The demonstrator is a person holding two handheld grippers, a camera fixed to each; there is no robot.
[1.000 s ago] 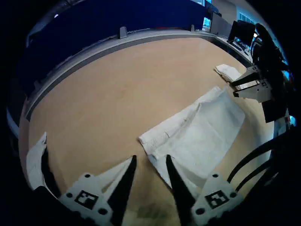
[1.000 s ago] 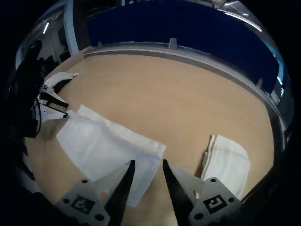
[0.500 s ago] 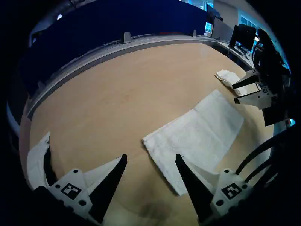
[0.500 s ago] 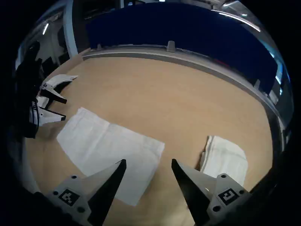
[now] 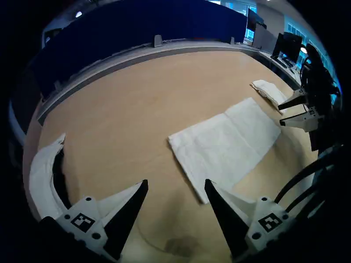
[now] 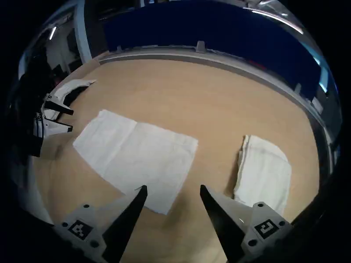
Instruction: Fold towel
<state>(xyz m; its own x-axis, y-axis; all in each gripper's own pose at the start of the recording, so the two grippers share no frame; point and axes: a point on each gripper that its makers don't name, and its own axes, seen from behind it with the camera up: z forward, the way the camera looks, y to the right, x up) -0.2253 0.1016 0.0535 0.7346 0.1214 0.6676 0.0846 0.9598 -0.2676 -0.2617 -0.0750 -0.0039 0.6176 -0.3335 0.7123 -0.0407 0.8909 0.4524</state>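
Left gripper view, left gripper (image 5: 175, 182) jaws wide and empty over the bench (image 5: 131, 105), towel (image 5: 223, 142) flat just ahead, edges free, bare wood around it, right gripper (image 6: 173, 187) jaws equally wide, folded cloth (image 6: 263, 171) lying apart.

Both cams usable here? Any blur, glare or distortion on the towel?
Left gripper view: sharp, the towel shows its centre crease clearly; fisheye bows the far edge of the table into an arc; the windows at top right are blown out. Right gripper view: also sharp, towel evenly lit with no glare; a soft dark shadow runs along the left side of the folded towel.
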